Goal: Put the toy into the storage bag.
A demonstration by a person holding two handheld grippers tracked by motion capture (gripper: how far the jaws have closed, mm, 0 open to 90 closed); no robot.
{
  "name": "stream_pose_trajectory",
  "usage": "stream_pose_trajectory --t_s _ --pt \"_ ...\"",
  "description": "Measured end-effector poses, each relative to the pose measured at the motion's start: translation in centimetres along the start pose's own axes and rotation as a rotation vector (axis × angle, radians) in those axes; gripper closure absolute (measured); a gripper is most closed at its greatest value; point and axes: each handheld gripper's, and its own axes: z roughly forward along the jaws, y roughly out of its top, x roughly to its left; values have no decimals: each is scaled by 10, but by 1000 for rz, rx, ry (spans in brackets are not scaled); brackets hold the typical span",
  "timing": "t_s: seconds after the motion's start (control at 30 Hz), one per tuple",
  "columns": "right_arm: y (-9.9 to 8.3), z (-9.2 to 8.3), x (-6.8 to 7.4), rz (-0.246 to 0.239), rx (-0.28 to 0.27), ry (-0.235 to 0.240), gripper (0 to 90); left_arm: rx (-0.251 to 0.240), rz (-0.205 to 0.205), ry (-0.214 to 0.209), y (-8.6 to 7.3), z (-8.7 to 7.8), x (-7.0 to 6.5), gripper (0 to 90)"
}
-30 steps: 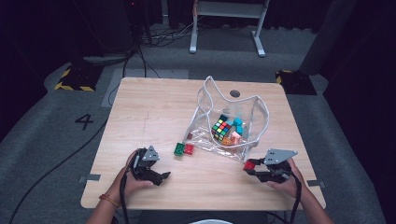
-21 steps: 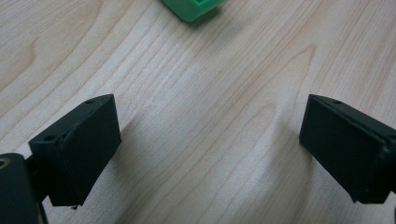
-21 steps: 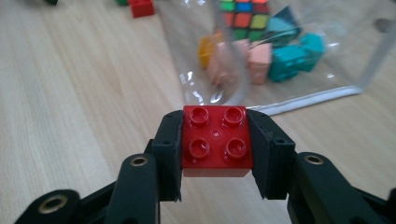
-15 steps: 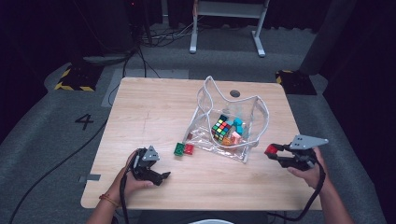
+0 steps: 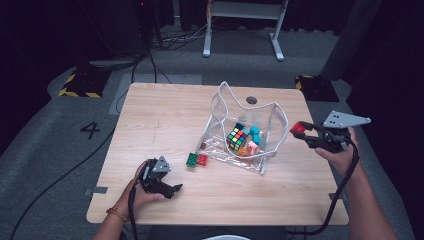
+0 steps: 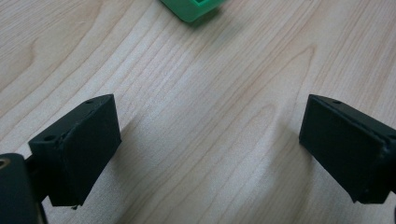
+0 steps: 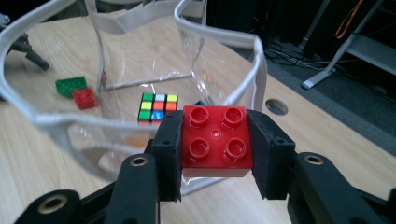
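My right gripper (image 5: 301,131) is shut on a red four-stud brick (image 7: 216,135) and holds it in the air just right of the clear plastic bag (image 5: 270,131), near the rim of its open top (image 7: 254,51). Inside the bag lie a colour cube (image 5: 236,138), teal pieces (image 5: 254,133) and other small bricks. A green brick (image 5: 191,160) and a small red brick (image 5: 202,159) sit on the table beside the bag's left corner. My left gripper (image 5: 172,189) rests on the table (image 5: 165,115) near the front left, open, its jaws wide apart over bare wood; the green brick (image 6: 192,7) lies just ahead of them.
A round cable hole (image 5: 251,100) is in the tabletop behind the bag. The table's right edge (image 5: 327,170) runs below my right hand. Cables, a metal stand (image 5: 242,25) and black-yellow floor markers (image 5: 77,85) lie on the grey floor beyond.
My right gripper has risen from the table's front right and moved back along the right edge, carrying the red brick up beside the bag's top. The left gripper has stayed put.
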Motion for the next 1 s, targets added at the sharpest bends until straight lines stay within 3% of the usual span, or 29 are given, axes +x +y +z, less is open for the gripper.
stream_pose_trajectory --t_s 0.2,0.33,0.4,0.43,0.57,0.63,0.73,0.83,0.97,1.0 --pt "33 20 2 -40 4 12 592 3 -1 -4 0 0 0 54" --pt "49 34 4 -58 19 37 592 3 -1 -3 0 0 0 54" --pt "52 37 6 -41 17 44 592 3 -2 -4 0 0 0 54" --pt "61 47 8 -55 40 50 592 3 -1 -3 0 0 0 54" --pt "71 60 12 -81 53 81 592 3 -1 -4 0 0 0 54" --pt "80 75 18 -123 87 112 592 3 -1 -4 0 0 0 54" --pt "84 84 22 -134 117 129 592 3 -4 -6 0 0 0 54" --pt "90 102 33 -215 176 166 592 4 -3 -5 0 0 0 54" --pt "94 114 39 -241 211 193 592 4 -4 -6 0 0 0 54" --pt "95 122 42 -243 248 194 592 4 -4 -6 0 0 0 54"
